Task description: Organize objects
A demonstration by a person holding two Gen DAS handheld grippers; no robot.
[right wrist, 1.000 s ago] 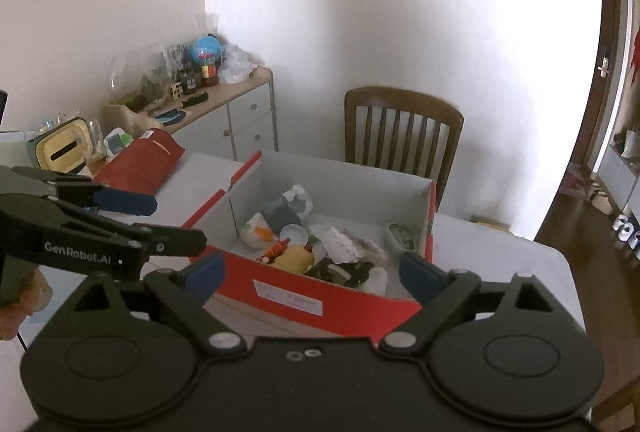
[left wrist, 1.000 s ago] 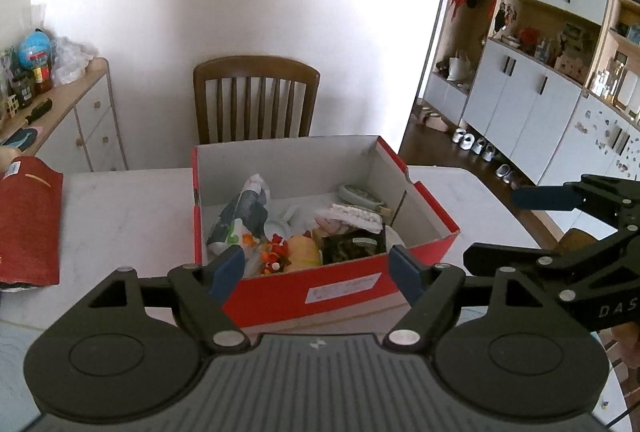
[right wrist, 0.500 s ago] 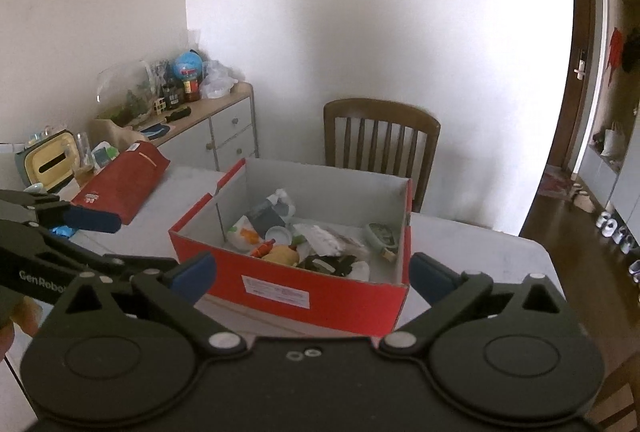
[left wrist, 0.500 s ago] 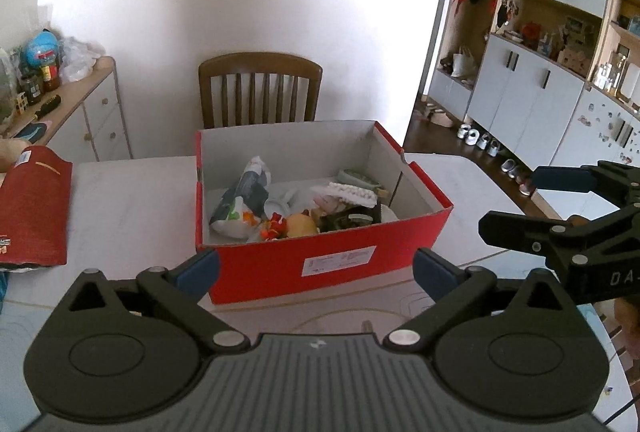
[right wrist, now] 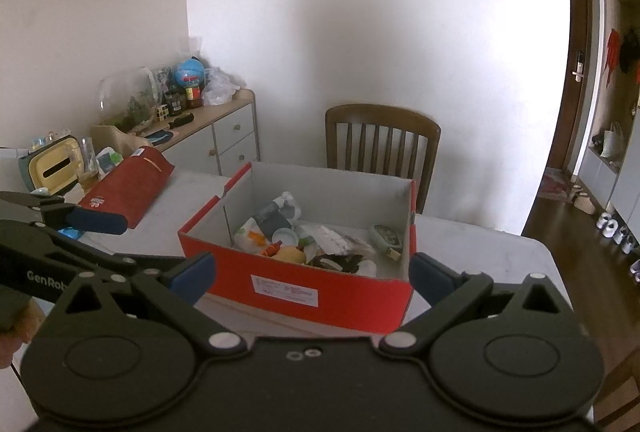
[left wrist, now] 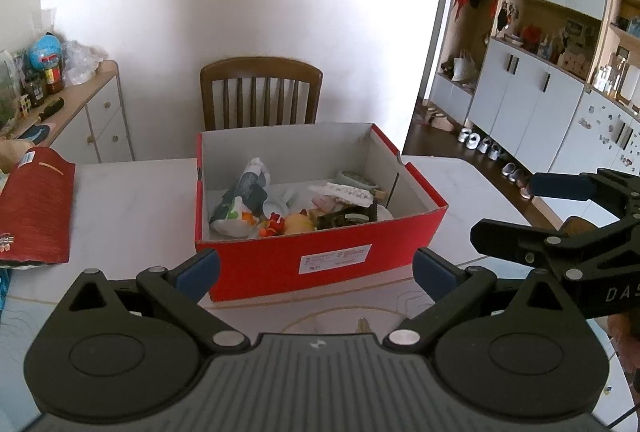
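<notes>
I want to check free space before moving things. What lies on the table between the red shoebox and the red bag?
Nothing: between the red shoebox and the red bag only bare white table shows, in both wrist views.

White walls, wooden chair (left wrist: 261,91), sideboard (right wrist: 224,135), tall white cabinets (left wrist: 532,99), dark wood floor (right wrist: 576,244).

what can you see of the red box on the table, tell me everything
The red box is an open, lidless cardboard shoebox, red outside and pale grey inside, with a white label on its near long wall. It sits flat on the white table, its far wall toward the wooden chair, and holds a jumble of small items. Neither gripper touches it.
</notes>
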